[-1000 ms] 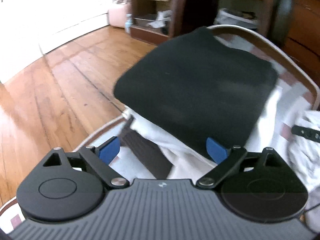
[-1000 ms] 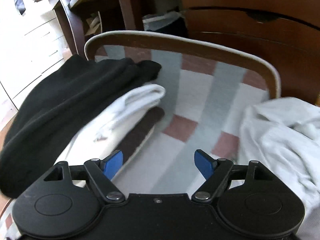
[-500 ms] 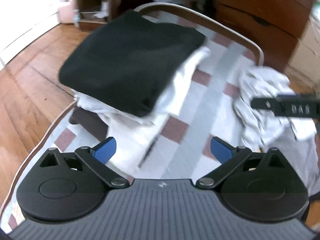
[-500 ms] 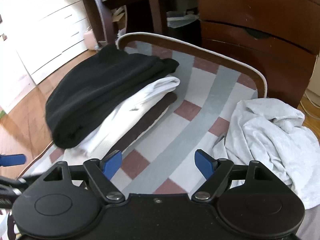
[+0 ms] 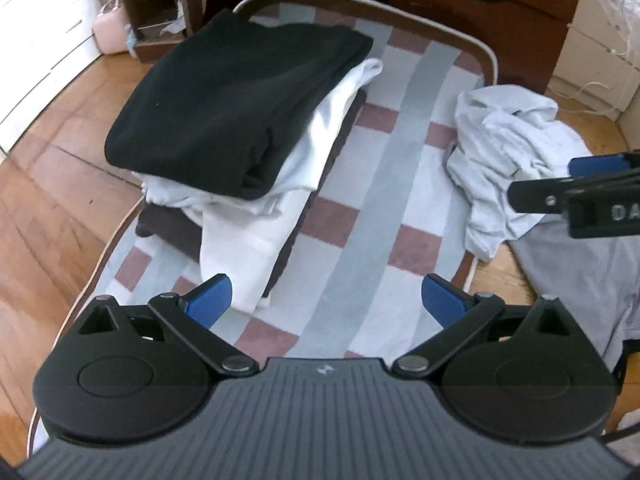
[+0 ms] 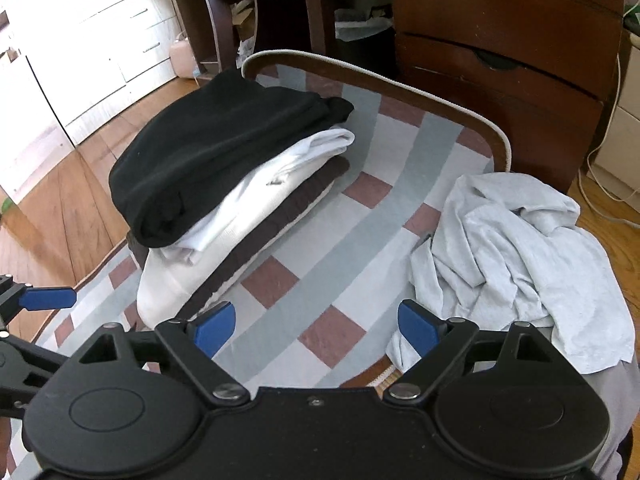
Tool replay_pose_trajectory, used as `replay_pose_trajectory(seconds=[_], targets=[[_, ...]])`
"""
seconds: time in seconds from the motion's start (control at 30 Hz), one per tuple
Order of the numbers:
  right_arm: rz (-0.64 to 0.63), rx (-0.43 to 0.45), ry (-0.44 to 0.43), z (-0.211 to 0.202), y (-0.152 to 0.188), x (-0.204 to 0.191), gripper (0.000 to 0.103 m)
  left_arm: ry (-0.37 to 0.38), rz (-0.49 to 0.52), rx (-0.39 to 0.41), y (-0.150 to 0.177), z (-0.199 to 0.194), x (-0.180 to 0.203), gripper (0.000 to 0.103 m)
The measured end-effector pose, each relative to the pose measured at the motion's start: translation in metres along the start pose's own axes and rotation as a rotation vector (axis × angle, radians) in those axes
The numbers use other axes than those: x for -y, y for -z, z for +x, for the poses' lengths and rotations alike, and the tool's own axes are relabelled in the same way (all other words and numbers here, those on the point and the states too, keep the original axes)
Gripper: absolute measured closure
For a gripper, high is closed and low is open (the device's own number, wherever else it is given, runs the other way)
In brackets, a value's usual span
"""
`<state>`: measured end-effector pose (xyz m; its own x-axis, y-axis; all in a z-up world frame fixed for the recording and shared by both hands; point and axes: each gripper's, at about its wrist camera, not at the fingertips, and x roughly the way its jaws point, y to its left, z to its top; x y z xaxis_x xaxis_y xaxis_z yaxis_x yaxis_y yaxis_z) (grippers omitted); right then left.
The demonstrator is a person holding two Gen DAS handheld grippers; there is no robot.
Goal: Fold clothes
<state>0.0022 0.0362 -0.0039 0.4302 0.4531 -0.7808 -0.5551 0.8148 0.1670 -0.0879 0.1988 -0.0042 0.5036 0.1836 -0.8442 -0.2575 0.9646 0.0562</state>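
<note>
Blue pads are seen spread wide on the left gripper (image 5: 326,300), with nothing between them. The right gripper (image 6: 316,326) is seen with its jaws opening, likewise empty. Below both, a checked mat (image 5: 360,248) is laid on the wooden floor (image 5: 48,208). Ahead and to the left of both grippers, a folded stack is seen: a black garment (image 6: 216,148) on top, a white one (image 6: 256,200) under it, a brown one (image 6: 288,208) beneath. To the right, a crumpled pale grey garment (image 6: 520,248) lies unfolded at the mat's edge.
</note>
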Motion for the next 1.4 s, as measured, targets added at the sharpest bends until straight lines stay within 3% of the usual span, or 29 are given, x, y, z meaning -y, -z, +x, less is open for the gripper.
replay_pose_trajectory(seconds=[0.43,0.6,1.4], targets=[[-0.073,-0.038,-0.014,0.001,-0.001,0.001,0.012,0.000,-0.035,-0.009,-0.005,0.006,0.012,0.000],[-0.069,-0.046,-0.020,0.006,-0.002,0.003,0.012,0.006,0.008,-0.004,-0.009,0.008,0.025,0.000],[-0.128,-0.046,0.044,0.014,-0.004,0.008,0.012,-0.037,0.032,0.017,-0.016,0.005,0.034,0.000]])
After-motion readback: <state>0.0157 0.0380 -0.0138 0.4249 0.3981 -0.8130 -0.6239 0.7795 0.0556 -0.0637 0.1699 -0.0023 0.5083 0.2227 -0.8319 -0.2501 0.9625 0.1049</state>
